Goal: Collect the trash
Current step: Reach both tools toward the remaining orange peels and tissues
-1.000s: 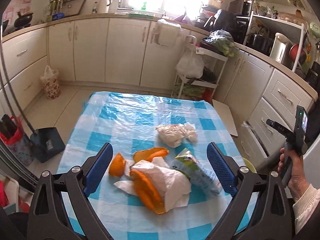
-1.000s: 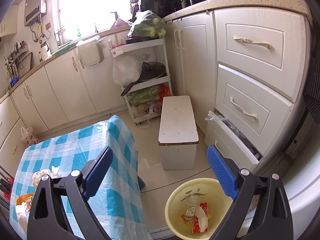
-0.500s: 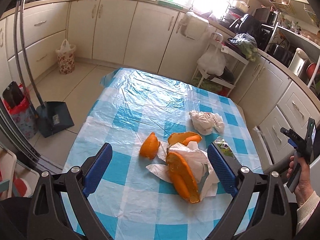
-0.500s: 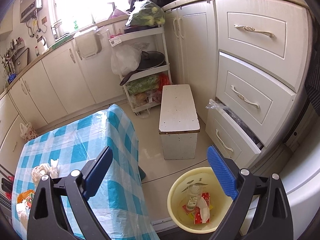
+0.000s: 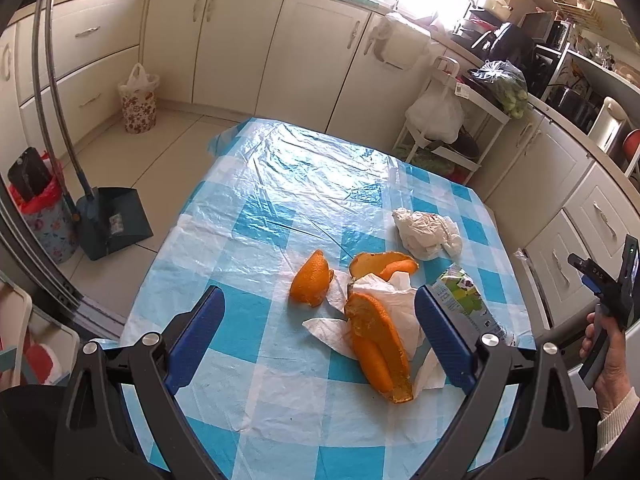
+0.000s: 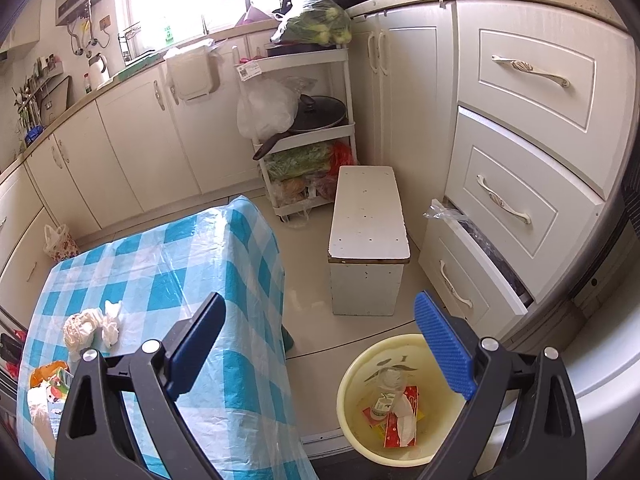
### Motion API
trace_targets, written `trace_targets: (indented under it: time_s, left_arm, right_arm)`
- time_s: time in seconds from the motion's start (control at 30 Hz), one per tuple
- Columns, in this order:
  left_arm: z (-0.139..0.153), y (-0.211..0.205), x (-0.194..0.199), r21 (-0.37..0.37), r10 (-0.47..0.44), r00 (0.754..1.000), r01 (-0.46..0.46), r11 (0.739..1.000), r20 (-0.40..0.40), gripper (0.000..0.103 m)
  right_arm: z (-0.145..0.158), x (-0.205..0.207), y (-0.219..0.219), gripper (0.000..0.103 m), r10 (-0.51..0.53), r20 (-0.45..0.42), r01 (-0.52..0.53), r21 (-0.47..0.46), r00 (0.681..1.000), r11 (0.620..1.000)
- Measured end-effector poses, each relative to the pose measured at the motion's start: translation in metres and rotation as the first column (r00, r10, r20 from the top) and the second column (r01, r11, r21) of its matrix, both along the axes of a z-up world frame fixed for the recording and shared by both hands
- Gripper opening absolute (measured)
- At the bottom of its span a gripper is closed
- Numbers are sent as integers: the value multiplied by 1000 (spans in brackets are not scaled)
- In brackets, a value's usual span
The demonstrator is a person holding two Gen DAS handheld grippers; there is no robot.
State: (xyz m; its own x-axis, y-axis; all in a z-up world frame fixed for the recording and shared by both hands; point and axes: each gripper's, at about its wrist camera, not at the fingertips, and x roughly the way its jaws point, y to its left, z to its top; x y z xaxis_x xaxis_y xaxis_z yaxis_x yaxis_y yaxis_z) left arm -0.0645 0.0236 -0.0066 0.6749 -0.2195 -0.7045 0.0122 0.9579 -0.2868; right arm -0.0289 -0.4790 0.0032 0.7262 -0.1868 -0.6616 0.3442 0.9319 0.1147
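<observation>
We see both grippers, left (image 5: 318, 316) and right (image 6: 320, 328), jaws wide, empty; bin (image 6: 348, 420) holds bottle (image 6: 383, 398), red packet (image 6: 412, 394), tissue (image 6: 404, 420); no text legible.

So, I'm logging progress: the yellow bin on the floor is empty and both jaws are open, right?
Not quite. The yellow bin already holds trash: a red carton, a tissue and a small bottle, as the right wrist view shows. Both jaws are open, holding nothing.
</observation>
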Motion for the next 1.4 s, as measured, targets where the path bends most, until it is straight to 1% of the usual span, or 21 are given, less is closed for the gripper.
trace_targets:
  time_s: [0.27, 0.47, 0.67, 0.83, 0.93, 1.03, 1.13, 1.2, 1.27, 1.33, 1.4]
  left_arm:
    - [-2, 9, -2, -9, 19, 1000, -19, 1000, -14, 92]
    - [-3, 11, -3, -19, 25, 999, -26, 999, -21, 93]
    - [6, 18, -6, -19, 23, 1000, -23, 1000, -8, 93]
    - [10, 37, -4, -24, 60, 998, -61, 998, -11, 93]
    - [6, 44, -1, -23, 76, 997, -77, 997, -29, 93]
    - [1, 43, 4, -12, 72, 996, -72, 997, -47, 93]
    - [-5, 36, 8, -8, 49, 997, -50, 999, -63, 93]
    - [-9, 28, 10, -5, 23, 997, -24, 1000, -72, 93]
    - [-11, 17, 9, -15, -28, 998, 28, 1000, -57, 93]
    - [-9, -1, 7, 2, -102, 994, 102, 995, -34, 93]
    - [-6, -21, 3, 30, -183, 983, 183, 983, -2, 93]
  right_arm:
    - [3, -6, 3, 91, -1, -2, 1, 5, 1000, 1000]
    - [5, -11, 12, 91, 28, 7, -28, 10, 1000, 1000]
    - [8, -11, 19, 91, 46, 14, -46, 13, 999, 999]
    - [13, -11, 23, 91, 66, 51, -68, 47, 997, 997]
    - [17, -10, 27, 91, 85, 81, -91, 75, 993, 993]
    - [22, -9, 36, 92, 117, 118, -129, 101, 986, 987]
    - [27, -5, 50, 92, 189, 144, -205, 109, 972, 973]
    - [31, -2, 67, 92, 263, 157, -278, 86, 952, 957]
    - [34, 1, 89, 92, 345, 153, -354, 41, 926, 934]
    - [33, 3, 111, 91, 431, 142, -438, 16, 891, 899]
    - [33, 5, 132, 92, 497, 123, -498, -25, 859, 867]
